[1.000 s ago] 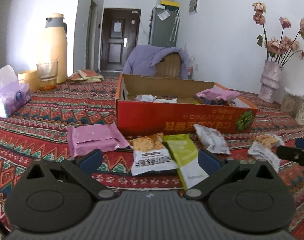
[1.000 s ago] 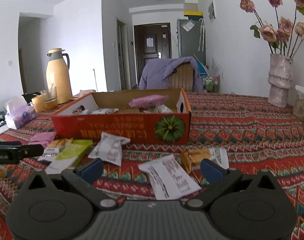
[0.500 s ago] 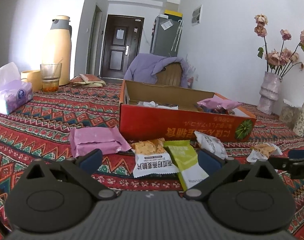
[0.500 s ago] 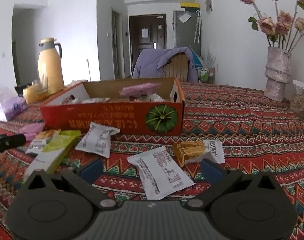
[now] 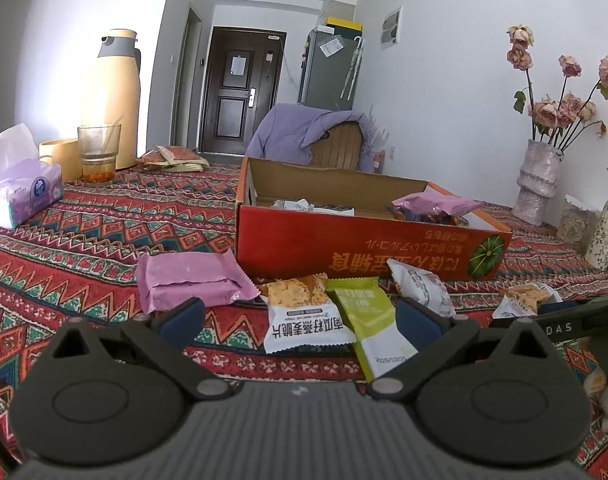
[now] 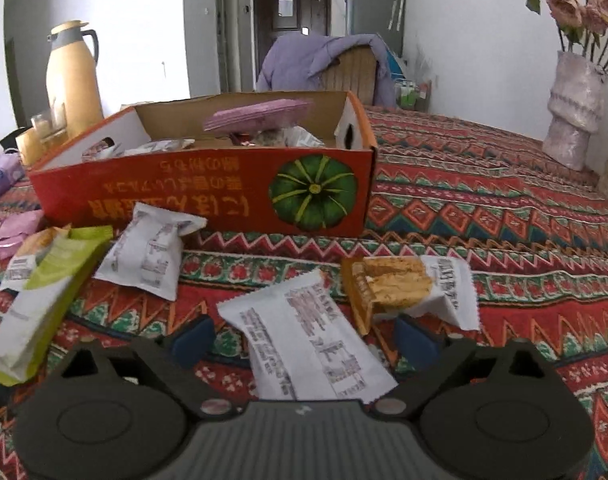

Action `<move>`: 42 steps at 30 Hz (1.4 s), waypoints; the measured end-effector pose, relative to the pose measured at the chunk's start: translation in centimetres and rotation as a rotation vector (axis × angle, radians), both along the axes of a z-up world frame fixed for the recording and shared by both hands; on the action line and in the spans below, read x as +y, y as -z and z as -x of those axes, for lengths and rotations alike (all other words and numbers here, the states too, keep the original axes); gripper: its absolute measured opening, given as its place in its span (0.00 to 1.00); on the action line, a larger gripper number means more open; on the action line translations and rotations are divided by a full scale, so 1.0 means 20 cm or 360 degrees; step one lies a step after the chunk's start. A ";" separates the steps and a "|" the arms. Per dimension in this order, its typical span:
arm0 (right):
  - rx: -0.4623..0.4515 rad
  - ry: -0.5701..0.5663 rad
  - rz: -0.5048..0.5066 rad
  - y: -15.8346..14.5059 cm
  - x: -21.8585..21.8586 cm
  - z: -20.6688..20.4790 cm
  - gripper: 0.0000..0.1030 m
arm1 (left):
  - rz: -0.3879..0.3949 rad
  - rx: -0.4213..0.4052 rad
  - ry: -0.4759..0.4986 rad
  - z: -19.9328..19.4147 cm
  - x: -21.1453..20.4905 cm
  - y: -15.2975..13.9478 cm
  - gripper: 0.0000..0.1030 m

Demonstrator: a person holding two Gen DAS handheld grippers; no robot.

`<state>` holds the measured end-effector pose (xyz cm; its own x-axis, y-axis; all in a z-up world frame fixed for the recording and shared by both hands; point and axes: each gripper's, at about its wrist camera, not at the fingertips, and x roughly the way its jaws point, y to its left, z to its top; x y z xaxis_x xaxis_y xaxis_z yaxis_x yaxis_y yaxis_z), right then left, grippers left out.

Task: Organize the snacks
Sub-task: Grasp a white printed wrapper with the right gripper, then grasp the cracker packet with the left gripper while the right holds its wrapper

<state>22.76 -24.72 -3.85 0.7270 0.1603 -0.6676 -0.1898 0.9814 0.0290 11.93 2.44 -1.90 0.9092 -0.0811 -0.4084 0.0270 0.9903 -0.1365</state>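
Snack packets scattered on table before red box (image 6: 207,196); right tool (image 6: 304,340) open, just narrowing, straddling white packet (image 6: 308,344); left tool (image 5: 299,320) open.

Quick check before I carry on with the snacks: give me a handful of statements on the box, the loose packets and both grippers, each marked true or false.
1. The red cardboard box already holds a pink packet. True.
2. The right gripper is clamped on a packet. False: its jaws have just been closing but stand apart, with the white printed packet lying between them, unpressed.
3. A green-and-white packet lies on the cloth in front of the box. True.
4. The left gripper holds the pink packet on the cloth. False: it is open and holds nothing; that packet lies beyond its left finger.
5. The flower vase stands inside the box. False: it stands on the cloth, well to the box's right.
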 end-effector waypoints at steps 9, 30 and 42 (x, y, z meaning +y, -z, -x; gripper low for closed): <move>-0.0111 -0.0162 0.0029 -0.01 0.07 0.08 0.46 | 0.0003 0.0009 -0.0005 -0.01 0.00 0.00 1.00; -0.0518 -0.0046 0.0049 -0.12 0.03 0.27 0.39 | -0.0035 0.0188 -0.0086 -0.08 -0.01 0.01 1.00; -0.0517 -0.0035 -0.0008 -0.11 0.00 0.27 0.39 | -0.0047 0.0405 -0.0223 -0.34 -0.02 -0.05 0.98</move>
